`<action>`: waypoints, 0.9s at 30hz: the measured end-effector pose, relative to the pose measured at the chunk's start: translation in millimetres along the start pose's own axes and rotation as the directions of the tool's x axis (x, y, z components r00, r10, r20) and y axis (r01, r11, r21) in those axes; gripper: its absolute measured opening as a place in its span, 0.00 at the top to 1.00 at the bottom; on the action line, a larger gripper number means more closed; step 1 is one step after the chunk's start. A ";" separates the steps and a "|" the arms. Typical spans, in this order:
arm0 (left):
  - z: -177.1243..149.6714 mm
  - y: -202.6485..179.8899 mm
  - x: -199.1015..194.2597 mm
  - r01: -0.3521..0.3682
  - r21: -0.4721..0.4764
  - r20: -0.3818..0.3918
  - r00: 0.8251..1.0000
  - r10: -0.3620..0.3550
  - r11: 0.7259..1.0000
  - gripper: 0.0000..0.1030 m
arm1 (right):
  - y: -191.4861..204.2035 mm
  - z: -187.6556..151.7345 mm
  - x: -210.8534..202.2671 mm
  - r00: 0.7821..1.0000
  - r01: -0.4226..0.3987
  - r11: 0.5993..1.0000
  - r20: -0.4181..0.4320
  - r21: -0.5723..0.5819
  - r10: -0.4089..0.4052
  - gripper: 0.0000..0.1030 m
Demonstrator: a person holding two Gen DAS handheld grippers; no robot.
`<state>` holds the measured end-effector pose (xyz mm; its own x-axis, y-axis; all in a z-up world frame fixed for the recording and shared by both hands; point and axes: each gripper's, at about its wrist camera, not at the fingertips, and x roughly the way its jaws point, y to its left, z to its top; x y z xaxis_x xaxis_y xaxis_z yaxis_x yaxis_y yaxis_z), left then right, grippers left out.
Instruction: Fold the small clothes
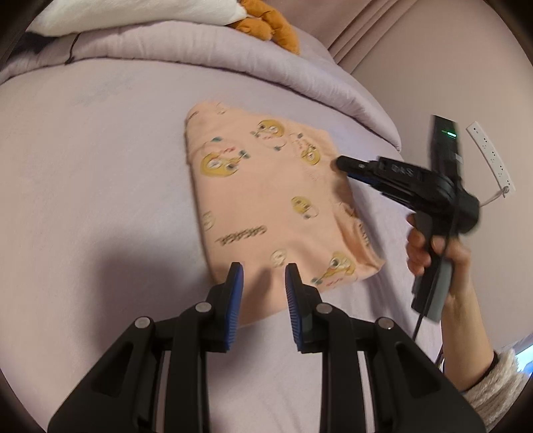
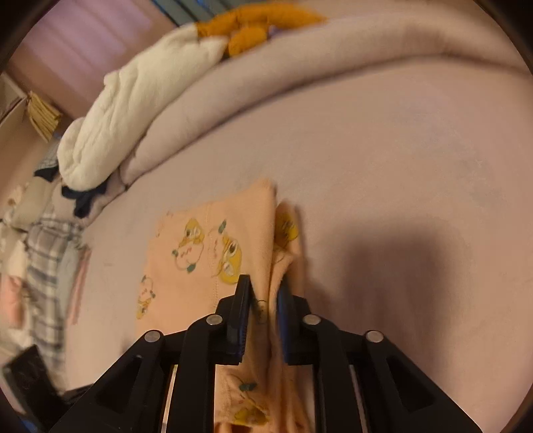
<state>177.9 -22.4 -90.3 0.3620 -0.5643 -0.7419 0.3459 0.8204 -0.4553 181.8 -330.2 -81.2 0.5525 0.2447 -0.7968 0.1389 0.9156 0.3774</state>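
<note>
Here right hand-held gripper (image 2: 263, 296) pinches peach garment (image 2: 206, 253).

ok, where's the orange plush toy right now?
The orange plush toy lies at the far edge of the bed, on the rolled lilac duvet, right beside the white pillow, well beyond the peach garment.

I see dark printed lettering upside down on the peach garment (image 1: 266, 200), too blurred to read; nothing else carries legible text.

Home bedroom: lilac-sheeted bed (image 1: 100, 166), rolled duvet (image 2: 299, 76), white pillow (image 2: 126, 110), orange plush toy (image 1: 269, 23), curtains (image 1: 359, 30).
</note>
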 end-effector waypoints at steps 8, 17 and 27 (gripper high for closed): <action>0.4 -13.1 36.1 -0.031 0.076 -0.037 0.999 0.034 0.997 0.77 | 50.3 -52.1 -35.5 0.982 -0.187 0.941 -0.034 -0.282 0.185 0.85; -20.2 -6.2 42.3 -0.085 0.135 -0.079 0.992 0.096 0.987 0.77 | 30.1 -85.1 -1.6 0.995 0.053 0.933 -0.065 -0.355 -0.082 1.00; -27.3 -4.3 40.8 -0.088 0.120 -0.089 0.991 0.099 0.989 0.76 | 12.5 -91.4 -21.6 0.996 0.087 0.962 -0.014 -0.260 -0.094 1.00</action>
<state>167.6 -46.4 -132.0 0.3155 -0.4702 -0.8242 0.4145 0.8497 -0.3260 96.5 -294.9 -102.4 0.5255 0.1624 -0.8352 -0.0322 0.9847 0.1712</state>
